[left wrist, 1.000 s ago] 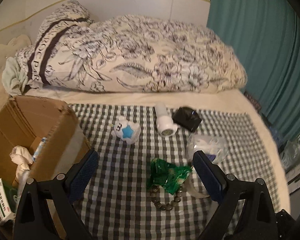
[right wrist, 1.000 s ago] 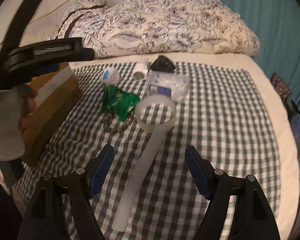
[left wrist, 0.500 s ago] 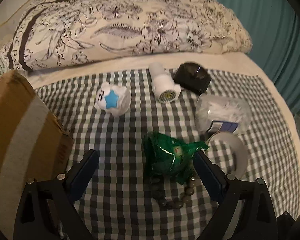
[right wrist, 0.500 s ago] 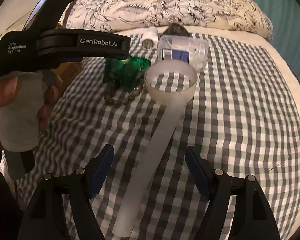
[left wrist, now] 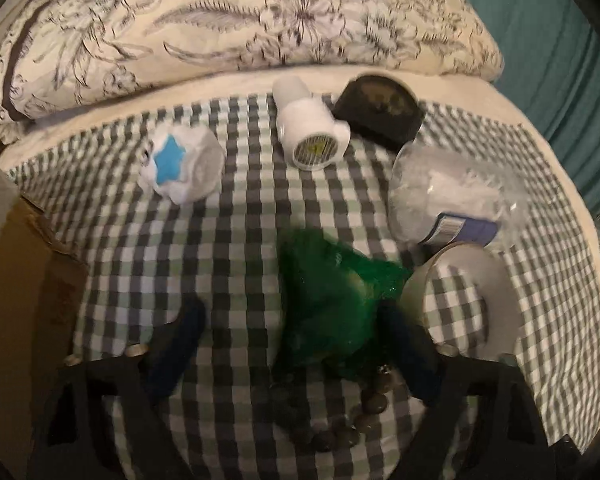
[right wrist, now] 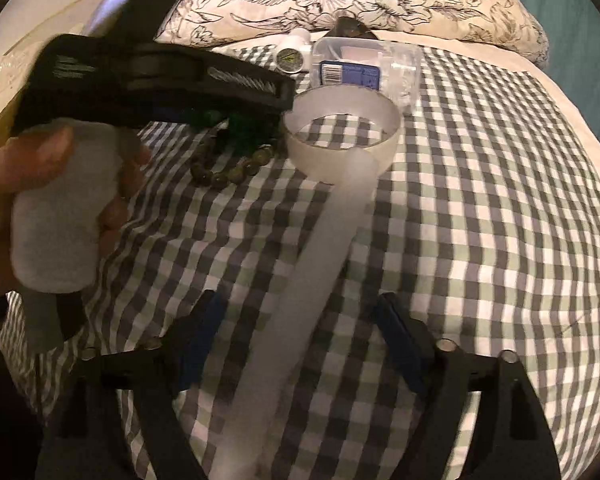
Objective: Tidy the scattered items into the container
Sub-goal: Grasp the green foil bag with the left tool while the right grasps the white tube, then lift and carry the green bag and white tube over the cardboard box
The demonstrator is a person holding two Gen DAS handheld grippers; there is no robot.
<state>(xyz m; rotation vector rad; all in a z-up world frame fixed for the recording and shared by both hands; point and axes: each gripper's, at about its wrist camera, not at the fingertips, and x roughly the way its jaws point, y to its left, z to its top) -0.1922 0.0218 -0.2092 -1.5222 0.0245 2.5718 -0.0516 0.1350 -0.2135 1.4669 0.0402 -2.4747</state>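
Note:
A crinkly green packet [left wrist: 332,300] lies on the checked cloth between the fingers of my left gripper [left wrist: 292,340]. Its jaws are closing, and the left pad still stands clear of the packet. A bead bracelet [left wrist: 356,420] lies just under the packet. My right gripper [right wrist: 300,340] straddles the straight tail of a white band [right wrist: 312,248]; its jaws are opening and do not touch the band. The band ends in a loop [right wrist: 340,128]. The cardboard box [left wrist: 16,300] stands at the left edge.
Further back lie a white toy with a blue star [left wrist: 180,168], a white bottle [left wrist: 312,132], a black object [left wrist: 380,108] and a clear tub [left wrist: 444,196]. A floral pillow [left wrist: 260,20] lies behind them. A hand [right wrist: 60,200] holds the left gripper's handle.
The left gripper sank towards the green packet and its jaws narrowed around it. The right gripper dropped lower over the white band and its jaws widened.

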